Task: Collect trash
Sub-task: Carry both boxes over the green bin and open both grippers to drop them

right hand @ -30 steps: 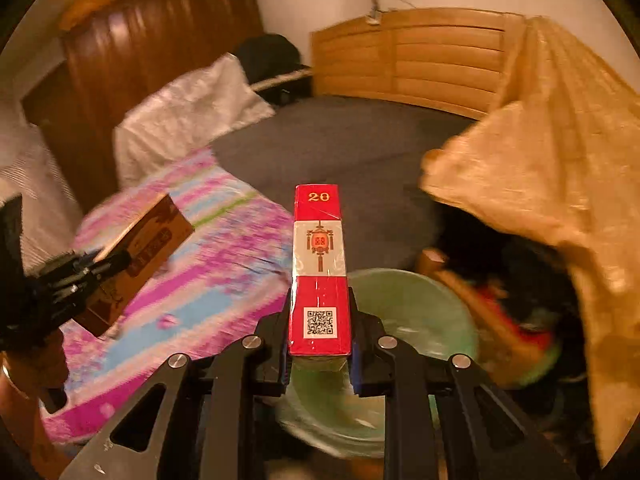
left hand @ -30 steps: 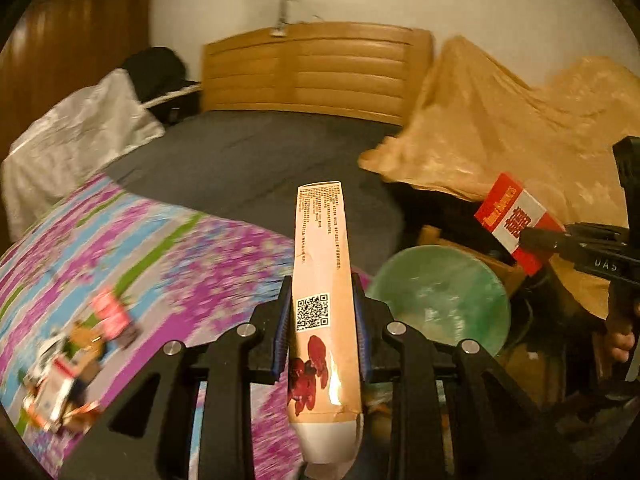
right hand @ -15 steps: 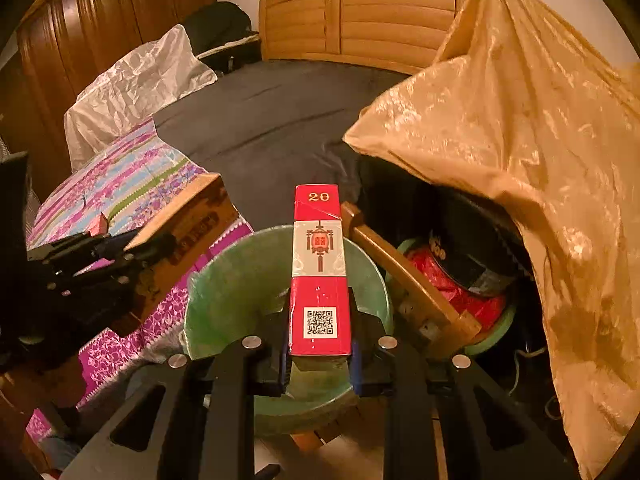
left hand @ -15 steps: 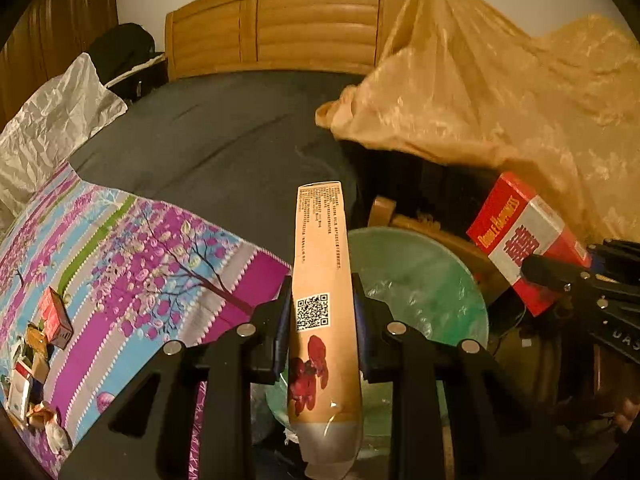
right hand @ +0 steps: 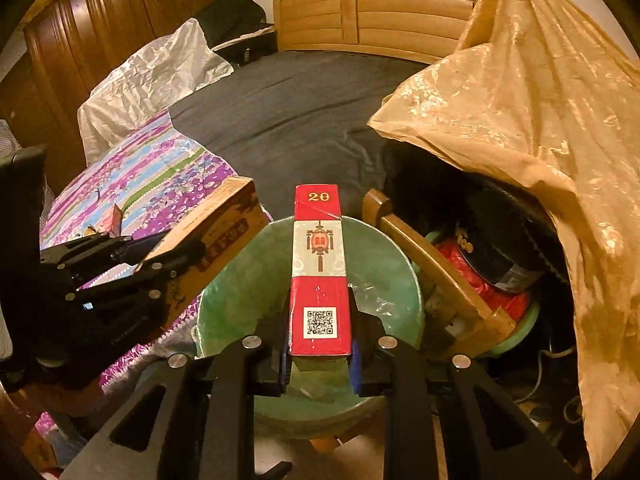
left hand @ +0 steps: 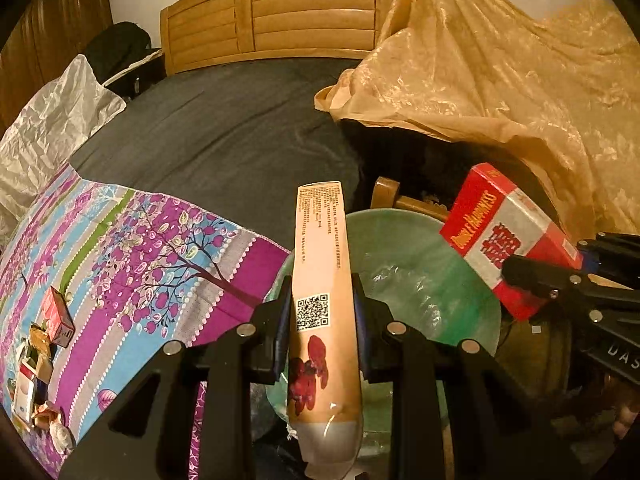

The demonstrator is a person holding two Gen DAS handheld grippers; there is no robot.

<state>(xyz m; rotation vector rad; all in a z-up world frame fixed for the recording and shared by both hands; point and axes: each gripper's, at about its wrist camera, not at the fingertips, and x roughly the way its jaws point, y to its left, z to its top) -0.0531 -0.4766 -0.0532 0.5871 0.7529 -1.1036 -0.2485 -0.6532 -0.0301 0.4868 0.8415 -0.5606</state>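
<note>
My left tool [left hand: 320, 320] clenched on tan carton [left hand: 322, 280], right tool [right hand: 318, 344] clenched on red box [right hand: 319, 272]; I see both above green bin [right hand: 240, 292] beside bed [right hand: 280, 112].

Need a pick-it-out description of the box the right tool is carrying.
Start at the green bin beside the bed's floral sheet; two tools hover over it, each clamping a box. The right tool holds the red cigarette pack: red with a pale band, lantern emblem and "20" on top, unlike the tan box in the left tool.
</note>
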